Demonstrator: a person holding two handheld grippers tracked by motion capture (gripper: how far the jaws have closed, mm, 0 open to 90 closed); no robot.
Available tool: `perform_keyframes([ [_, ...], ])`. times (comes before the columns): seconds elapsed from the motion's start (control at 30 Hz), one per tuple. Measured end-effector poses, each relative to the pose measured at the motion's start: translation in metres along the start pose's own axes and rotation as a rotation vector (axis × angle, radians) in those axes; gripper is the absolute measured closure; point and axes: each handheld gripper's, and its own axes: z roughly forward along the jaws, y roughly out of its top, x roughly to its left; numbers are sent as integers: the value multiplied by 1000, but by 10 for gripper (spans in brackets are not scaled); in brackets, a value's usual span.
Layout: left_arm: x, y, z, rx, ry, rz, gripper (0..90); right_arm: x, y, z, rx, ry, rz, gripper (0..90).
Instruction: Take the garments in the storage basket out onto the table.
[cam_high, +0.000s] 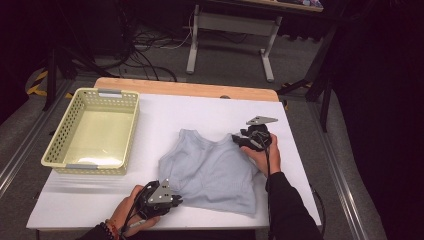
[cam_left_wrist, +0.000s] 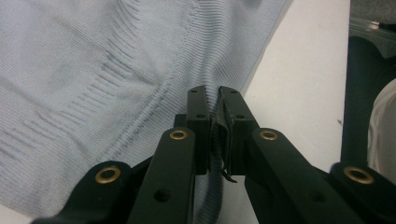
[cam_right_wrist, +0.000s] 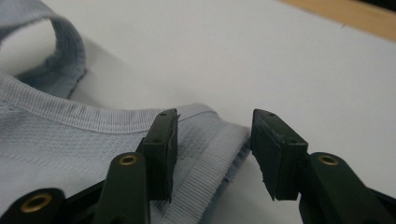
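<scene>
In the left gripper view the left gripper (cam_left_wrist: 214, 100) has its jaws clamped together on a pinch of the pale blue knitted top (cam_left_wrist: 93, 84), right at the hem edge; a thin fold of the fabric stands squeezed between the two pads, and the rest of the garment spreads away up and to the left on the white bench (cam_left_wrist: 308, 84). From above, that gripper (cam_high: 176, 201) sits at the near left corner of the top (cam_high: 212, 172), with the person's left hand (cam_high: 127, 212) around its body.

In the right gripper view the right gripper (cam_right_wrist: 214, 126) has its jaws standing apart. The ribbed shoulder strap of the top (cam_right_wrist: 210, 154) lies on the bench between them: the left pad rests on or just over the fabric, while the right pad is off it, with bare bench (cam_right_wrist: 233, 56) beneath. The pads do not press on the cloth. From above, this gripper (cam_high: 239, 140) is at the far right shoulder of the garment, held by the right hand (cam_high: 265, 157).

The top lies flat on the bench, roughly in the middle and nearer the front edge, neckline toward the far side.

A pale yellow perforated basket (cam_high: 57, 145) stands at the left of the bench, well apart from the top. Its inside looks bare.
</scene>
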Motion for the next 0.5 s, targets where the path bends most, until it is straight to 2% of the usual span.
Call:
perform_keyframes([
  [0.07,0,0,0,-4,-1,2,840,-1,-2,8,36,-15,0,521],
  [0.13,1,0,0,-4,-2,5,840,-3,-4,13,55,-1,10,525],
  [0.3,1,0,1,-5,-3,5,840,0,-7,22,134,6,-19,544],
  [0.4,1,0,1,-6,-3,8,840,0,-8,23,137,4,-28,560],
  [0.5,0,0,1,-6,-2,7,839,-1,-8,23,135,-3,-23,623],
])
